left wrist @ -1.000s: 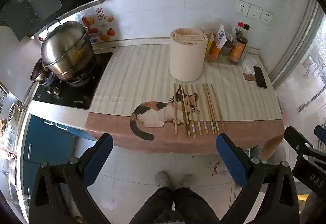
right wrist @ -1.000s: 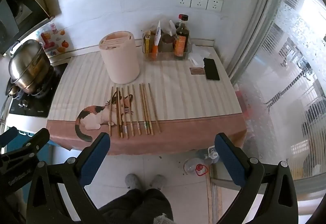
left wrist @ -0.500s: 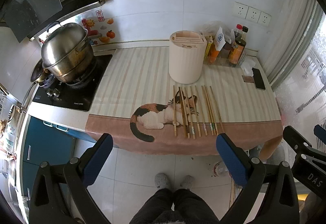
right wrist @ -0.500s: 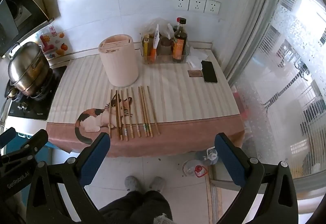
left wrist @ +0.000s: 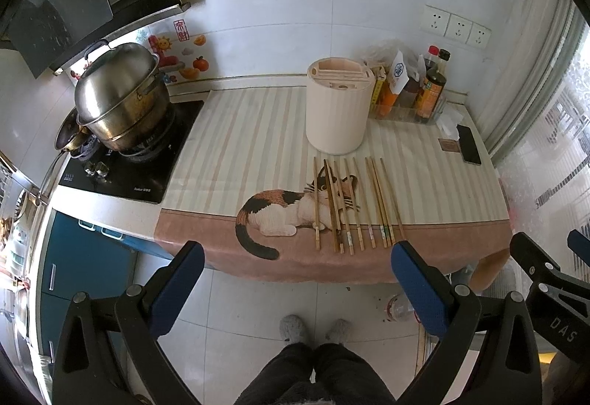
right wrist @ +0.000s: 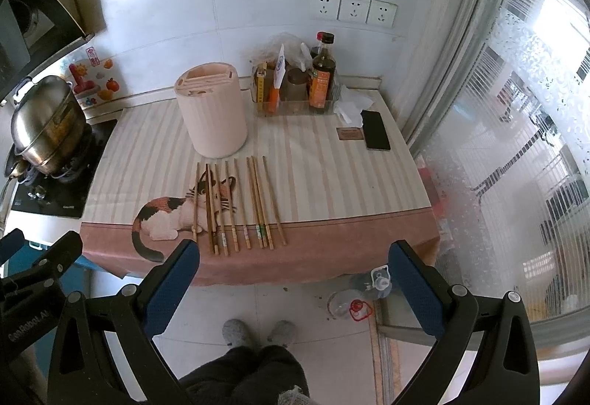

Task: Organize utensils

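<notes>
Several wooden chopsticks [left wrist: 352, 204] lie side by side on the cat-print cloth [left wrist: 258, 154] near the counter's front edge; they also show in the right wrist view [right wrist: 236, 204]. A cream slotted utensil holder [left wrist: 337, 108] stands upright just behind them, also seen in the right wrist view [right wrist: 212, 114]. My left gripper [left wrist: 297, 281] is open and empty, held above the floor in front of the counter. My right gripper [right wrist: 293, 278] is open and empty, beside the left one and also short of the counter.
A steel pot [left wrist: 120, 95] sits on the stove at the left. A tray of sauce bottles [right wrist: 298, 84] stands behind the holder at the wall. A black phone [right wrist: 374, 125] lies at the right end, by the window. The person's legs and feet [left wrist: 313, 331] are below.
Both grippers have pulled back and risen slightly, so the counter looks a little farther away. Nothing on the counter has moved.
</notes>
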### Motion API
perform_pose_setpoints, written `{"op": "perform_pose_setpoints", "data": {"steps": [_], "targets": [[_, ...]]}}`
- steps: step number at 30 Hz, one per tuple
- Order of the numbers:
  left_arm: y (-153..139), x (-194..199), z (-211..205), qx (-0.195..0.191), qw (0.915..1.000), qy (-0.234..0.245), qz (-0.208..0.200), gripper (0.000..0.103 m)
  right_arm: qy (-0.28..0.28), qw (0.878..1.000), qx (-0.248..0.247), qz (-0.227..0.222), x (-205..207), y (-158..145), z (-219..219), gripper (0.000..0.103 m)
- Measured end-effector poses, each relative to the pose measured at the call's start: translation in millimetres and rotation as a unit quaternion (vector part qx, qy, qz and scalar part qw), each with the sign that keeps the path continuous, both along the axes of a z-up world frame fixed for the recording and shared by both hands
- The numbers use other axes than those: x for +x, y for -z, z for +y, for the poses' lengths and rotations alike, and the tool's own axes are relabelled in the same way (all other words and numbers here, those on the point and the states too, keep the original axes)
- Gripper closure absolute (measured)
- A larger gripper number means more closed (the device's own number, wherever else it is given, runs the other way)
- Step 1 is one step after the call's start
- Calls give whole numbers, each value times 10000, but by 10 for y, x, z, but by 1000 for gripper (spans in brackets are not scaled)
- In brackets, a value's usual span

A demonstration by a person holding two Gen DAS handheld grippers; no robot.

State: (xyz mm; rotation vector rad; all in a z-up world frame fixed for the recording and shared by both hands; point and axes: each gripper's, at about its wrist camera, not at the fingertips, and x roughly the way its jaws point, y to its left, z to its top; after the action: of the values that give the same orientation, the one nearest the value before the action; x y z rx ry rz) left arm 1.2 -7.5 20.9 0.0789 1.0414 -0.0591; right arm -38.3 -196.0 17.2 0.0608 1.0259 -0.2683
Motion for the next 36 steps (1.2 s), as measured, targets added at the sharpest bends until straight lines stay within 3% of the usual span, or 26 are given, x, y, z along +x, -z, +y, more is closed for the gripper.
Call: {"op": "perform_pose_setpoints", "data": {"steps": [36], "targets": [[14,116,93,4,9999,18,-112,0,31,10000,-54,27,175,43,42,0]]}}
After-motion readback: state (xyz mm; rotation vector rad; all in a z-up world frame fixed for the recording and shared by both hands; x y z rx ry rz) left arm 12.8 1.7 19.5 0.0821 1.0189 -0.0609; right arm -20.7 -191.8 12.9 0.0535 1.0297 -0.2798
